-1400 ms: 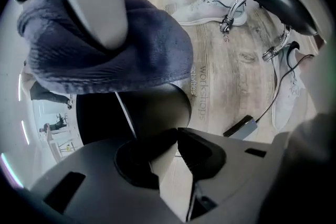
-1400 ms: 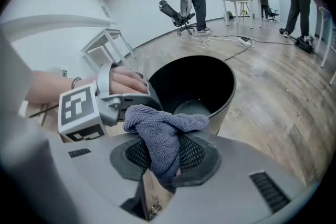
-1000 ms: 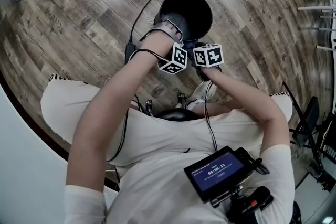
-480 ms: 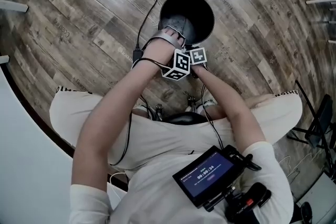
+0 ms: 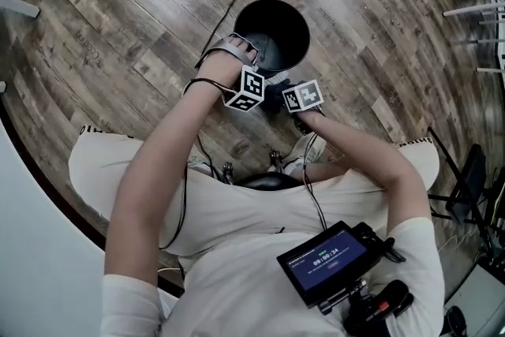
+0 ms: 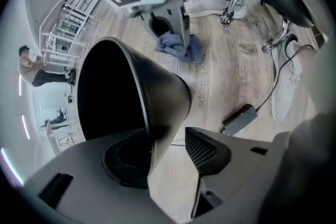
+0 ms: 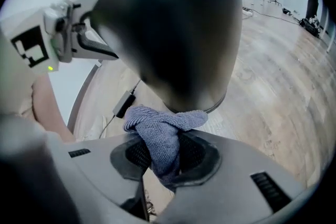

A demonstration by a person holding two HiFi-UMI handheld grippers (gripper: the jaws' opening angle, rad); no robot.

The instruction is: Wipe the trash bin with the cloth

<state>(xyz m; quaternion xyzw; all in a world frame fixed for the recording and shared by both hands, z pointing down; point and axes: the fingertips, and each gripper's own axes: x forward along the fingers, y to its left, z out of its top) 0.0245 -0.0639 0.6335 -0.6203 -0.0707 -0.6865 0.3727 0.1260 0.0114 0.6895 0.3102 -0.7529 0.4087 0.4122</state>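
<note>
Trash bin (image 5: 272, 31) stood on the wooden floor (image 5: 118, 4), upper centre of the head view, with the left claw (image 5: 251, 53) at its near rim. Left gripper view: that claw had just been opening, its jaws apart astride the bin wall. Right gripper view: right claw (image 7: 165, 157) clamped on the cloth (image 7: 163, 134), low centre, just beside the bin's foot.

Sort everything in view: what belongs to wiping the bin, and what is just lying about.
For the job:
- trash bin
- cloth, clamped in the right gripper
- left gripper, jaws just opened, with the bin's rim between them

Lying about:
- power adapter near the bin
- screen unit at the person's chest
</note>
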